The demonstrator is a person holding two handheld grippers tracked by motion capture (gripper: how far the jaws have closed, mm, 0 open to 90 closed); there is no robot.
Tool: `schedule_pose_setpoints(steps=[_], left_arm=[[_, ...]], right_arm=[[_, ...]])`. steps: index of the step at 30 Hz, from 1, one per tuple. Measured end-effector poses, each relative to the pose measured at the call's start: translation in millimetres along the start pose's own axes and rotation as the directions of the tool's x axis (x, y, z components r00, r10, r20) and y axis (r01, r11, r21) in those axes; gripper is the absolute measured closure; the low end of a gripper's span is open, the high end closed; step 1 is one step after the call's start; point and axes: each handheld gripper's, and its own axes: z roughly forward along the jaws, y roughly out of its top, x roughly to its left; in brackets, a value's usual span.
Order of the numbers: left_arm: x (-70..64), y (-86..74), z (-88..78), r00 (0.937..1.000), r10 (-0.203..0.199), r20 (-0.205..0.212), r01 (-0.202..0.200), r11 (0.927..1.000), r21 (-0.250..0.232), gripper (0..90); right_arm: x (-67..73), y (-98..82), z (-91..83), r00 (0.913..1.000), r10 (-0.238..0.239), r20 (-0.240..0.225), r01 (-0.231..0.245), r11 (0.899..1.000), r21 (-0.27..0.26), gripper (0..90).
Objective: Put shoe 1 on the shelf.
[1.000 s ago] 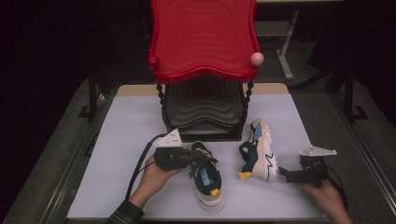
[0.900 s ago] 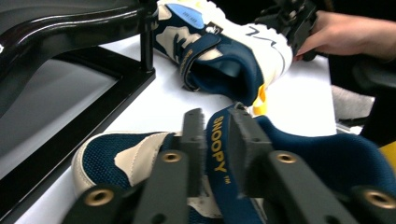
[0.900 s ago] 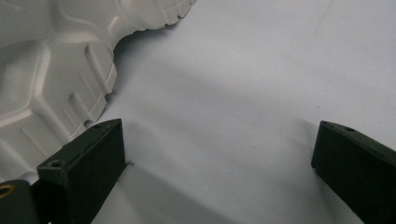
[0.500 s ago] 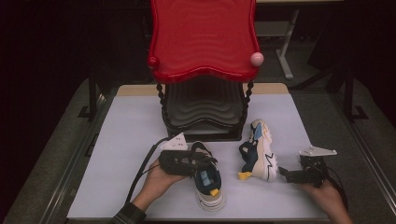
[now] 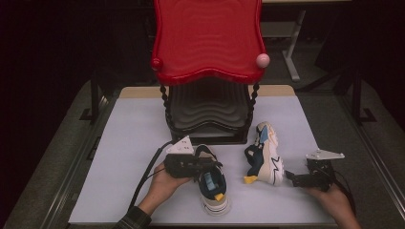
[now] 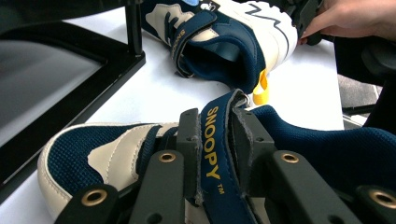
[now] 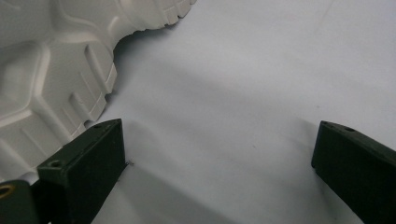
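Near edge of the white table top (image 5: 124,143): two hands come in from the bottom of the high view, one gripper each.

Left gripper (image 6: 215,140): jaws have just been closing and now pinch the navy strap (image 6: 215,154) of the near shoe (image 5: 211,183). Pads press on both faces of the strap, gap narrow. Yellow lettering on the strap reads SNOOPY, with a small TM mark.

Near shoe: a small sneaker, navy mesh upper with cream panels and a cream toe cap, pale sole, yellow tab at the heel. It stands upright on its sole at the front middle of the table, heel toward the person, toe toward the rack. In the high view the left gripper (image 5: 203,164) reaches across its top from the left.

Right gripper (image 5: 286,180): low on the table at front right, jaws wide apart with bare table between them, gripping nothing. One fingertip (image 7: 100,140) sits just beside the tread of the second shoe (image 5: 265,155); contact cannot be told.

Second shoe: same make, lying on its side to the right of the first, apart from it. Its pale lugged sole (image 7: 51,70) faces the right gripper, its opening and yellow tab face the near shoe, and a dark zigzag line runs along its white sidewall.

Farther back: a tiered rack stands at mid-table, with a black ribbed lower shelf (image 5: 207,112) on twisted posts and a glossy red wavy-edged tray (image 5: 207,38) on top. A pink ball (image 5: 262,60) sits at the tray's front right corner.
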Motion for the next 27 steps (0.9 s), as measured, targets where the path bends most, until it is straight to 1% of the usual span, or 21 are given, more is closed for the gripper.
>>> schedule_pose_setpoints(steps=[2,6,9,11,13,14,16,17,18,20,22,27], left_arm=[[-0.4,0.0,-0.4,1.0000,0.003,-0.001,-0.003,1.0000,-0.004,74.4],[-2.2,1.2,-1.9,0.9998,0.015,0.011,-0.015,0.9998,-0.012,75.1],[-4.6,2.9,-3.9,0.9992,0.031,0.024,-0.031,0.9994,-0.016,75.6],[-5.1,3.5,-4.9,0.9991,0.033,0.027,-0.032,0.9993,-0.021,76.1],[-5.7,4.6,-7.1,0.9991,0.026,0.034,-0.025,0.9989,-0.039,76.5],[-5.8,5.3,-8.2,0.9990,0.029,0.034,-0.028,0.9987,-0.043,76.5],[-6.4,7.3,-10.9,0.9987,0.040,0.033,-0.038,0.9979,-0.052,77.8],[-7.0,9.9,-13.7,0.9981,0.051,0.035,-0.049,0.9970,-0.059,80.2],[-7.0,9.9,-13.7,0.9981,0.051,0.035,-0.049,0.9970,-0.059,81.0],[-7.7,13.5,-17.6,0.9968,0.061,0.052,-0.057,0.9955,-0.075,82.0],[-8.6,15.1,-18.4,0.9965,0.063,0.055,-0.058,0.9951,-0.080,82.3],[-15.1,25.9,-21.9,0.9934,0.099,0.057,-0.094,0.9916,-0.090,82.3]], right_arm=[[0.0,0.0,0.0,1.0000,0.000,0.000,0.000,1.000,0.000,2.1],[0.0,-0.1,0.0,1.0000,-0.001,0.000,0.001,1.000,-0.001,2.1],[-0.1,-0.1,0.0,1.0000,-0.002,0.000,0.002,1.000,-0.002,2.1],[0.1,-0.1,-0.1,1.0000,0.000,0.000,0.000,1.000,-0.001,2.1],[0.1,-0.1,-0.1,1.0000,0.000,0.001,0.000,1.000,-0.001,2.1],[0.1,-0.1,-0.1,1.0000,0.000,0.001,0.000,1.000,-0.001,2.1],[0.1,-0.1,0.0,1.0000,0.000,0.001,0.000,1.000,-0.001,2.1],[0.1,-0.1,-0.1,1.0000,0.000,0.001,0.000,1.000,-0.001,2.1],[0.1,-0.1,-0.1,1.0000,0.000,0.001,0.000,1.000,-0.001,2.1],[0.1,-0.1,0.0,1.0000,0.000,0.000,0.000,1.000,-0.001,2.1],[0.0,-0.1,0.0,1.0000,0.000,0.000,0.000,1.000,-0.001,2.1],[0.1,-0.1,0.0,1.0000,0.000,0.001,0.000,1.000,-0.001,2.0]])
